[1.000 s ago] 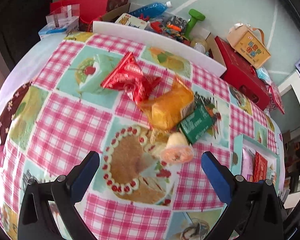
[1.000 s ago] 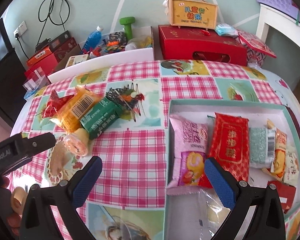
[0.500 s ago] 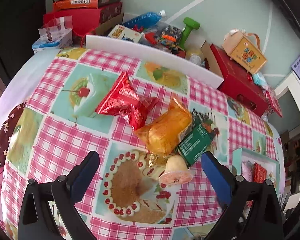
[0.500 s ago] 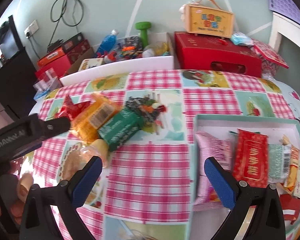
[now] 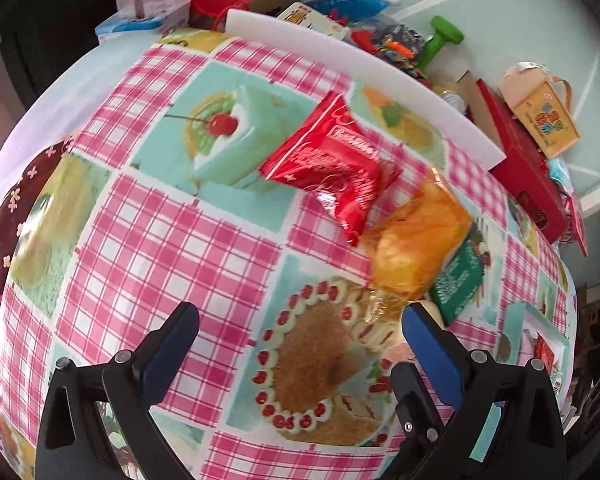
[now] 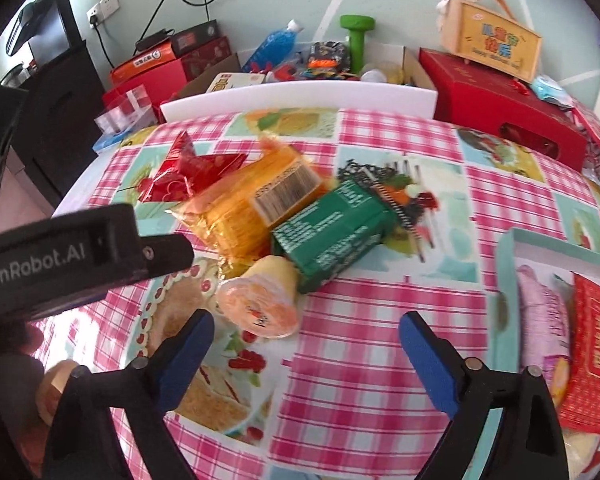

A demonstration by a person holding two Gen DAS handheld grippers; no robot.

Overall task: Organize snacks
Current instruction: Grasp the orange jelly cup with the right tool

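On the checked tablecloth [image 6: 360,360] four loose snacks lie bunched toward the far left part of the table — a red packet [image 5: 332,164], an orange packet [image 6: 252,204], a green box [image 6: 336,232] and a small jelly cup [image 6: 260,300] on its side, each touching its neighbour. The teal box [image 6: 540,248] at the right edge holds more packets. The left gripper [image 5: 300,328] is spread wide above the cloth, empty. The right gripper [image 6: 306,336] is closing — nothing sits between its pads, the cup just beyond them.
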